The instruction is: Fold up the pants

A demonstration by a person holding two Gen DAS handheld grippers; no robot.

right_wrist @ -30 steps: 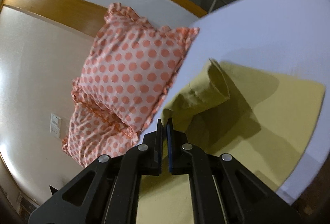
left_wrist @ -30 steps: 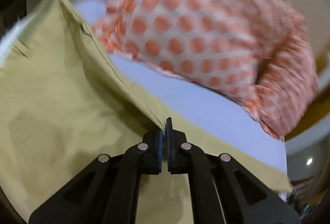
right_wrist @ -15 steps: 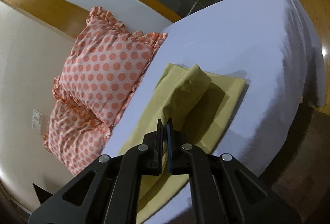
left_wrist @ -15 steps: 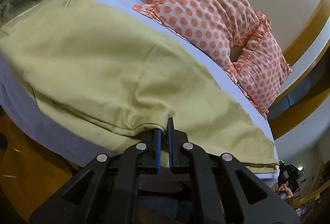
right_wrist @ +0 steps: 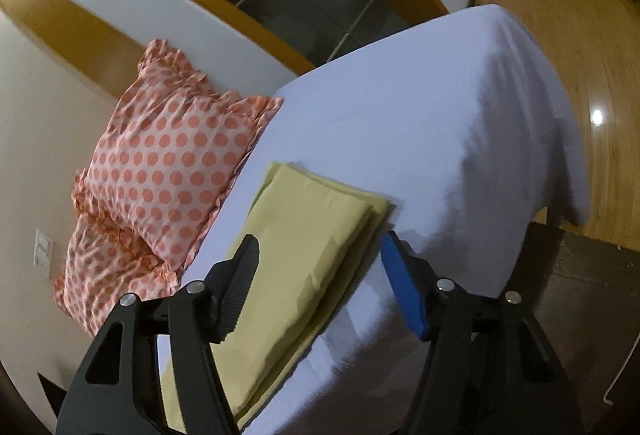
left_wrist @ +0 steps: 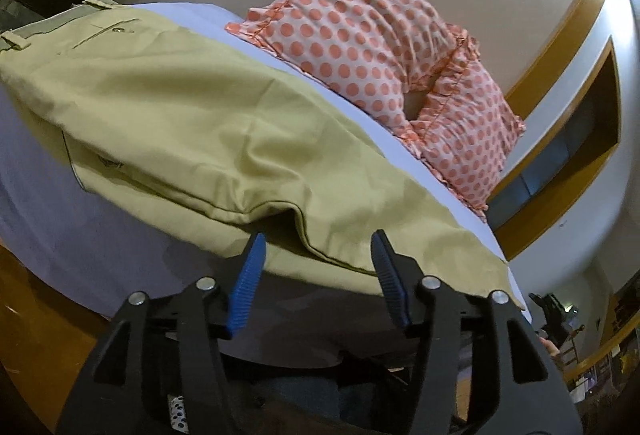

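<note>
The left gripper (left_wrist: pixel 318 269) has its fingers (left_wrist: pixel 248 275) spread wide and holds nothing; the hemmed edge of the khaki pants (left_wrist: pixel 192 115) lies just ahead of and between the fingertips, apart from both. The pants lie folded over in layers on the bed (left_wrist: pixel 48 203), waistband and back pocket at the far left. The right gripper (right_wrist: pixel 320 275) is likewise wide open and empty, the folded pants (right_wrist: pixel 304 235) flat on the bed (right_wrist: pixel 440 139) ahead of its fingers (right_wrist: pixel 404 287). Beyond, two orange polka-dot pillows (right_wrist: pixel 168 171) rest at the wall
</note>
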